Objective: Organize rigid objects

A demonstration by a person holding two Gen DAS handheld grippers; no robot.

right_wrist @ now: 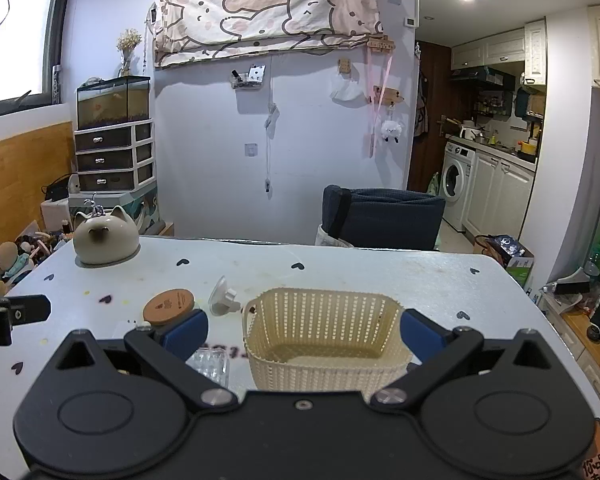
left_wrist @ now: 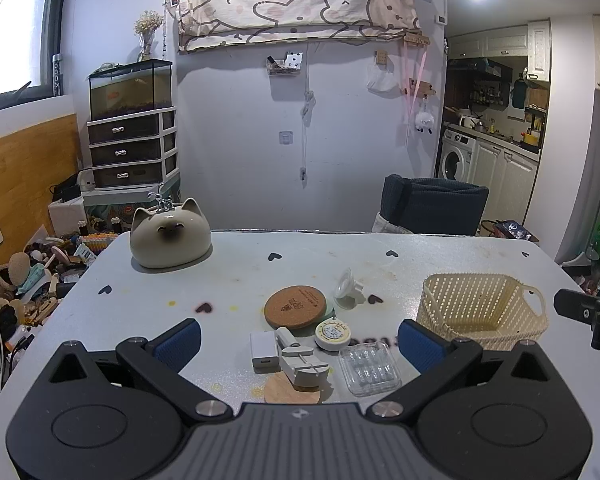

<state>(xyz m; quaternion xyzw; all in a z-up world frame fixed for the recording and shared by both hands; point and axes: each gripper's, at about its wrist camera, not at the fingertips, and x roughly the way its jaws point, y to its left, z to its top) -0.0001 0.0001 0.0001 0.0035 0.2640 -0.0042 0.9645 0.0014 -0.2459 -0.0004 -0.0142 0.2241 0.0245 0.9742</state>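
Observation:
In the left wrist view my left gripper point(left_wrist: 299, 342) is open and empty above a cluster of small objects: a white charger block point(left_wrist: 263, 350), a white clip-like gadget point(left_wrist: 302, 362), a wooden disc point(left_wrist: 288, 391), a round tape measure point(left_wrist: 332, 334), a clear plastic case point(left_wrist: 369, 368), a cork coaster point(left_wrist: 296, 305) and a clear suction cup point(left_wrist: 348, 290). A cream woven basket point(left_wrist: 482, 310) stands to the right. In the right wrist view my right gripper point(right_wrist: 304, 334) is open and empty, straddling the empty basket point(right_wrist: 326, 336). The coaster point(right_wrist: 168, 306), the suction cup point(right_wrist: 222, 298) and the case point(right_wrist: 212, 364) lie left of it.
A ceramic cat-shaped pot point(left_wrist: 170, 234) stands at the table's far left corner. A dark chair point(left_wrist: 434, 204) is behind the far edge. The table point(left_wrist: 240, 272) has a white cloth with black hearts. Clutter fills the floor left of the table.

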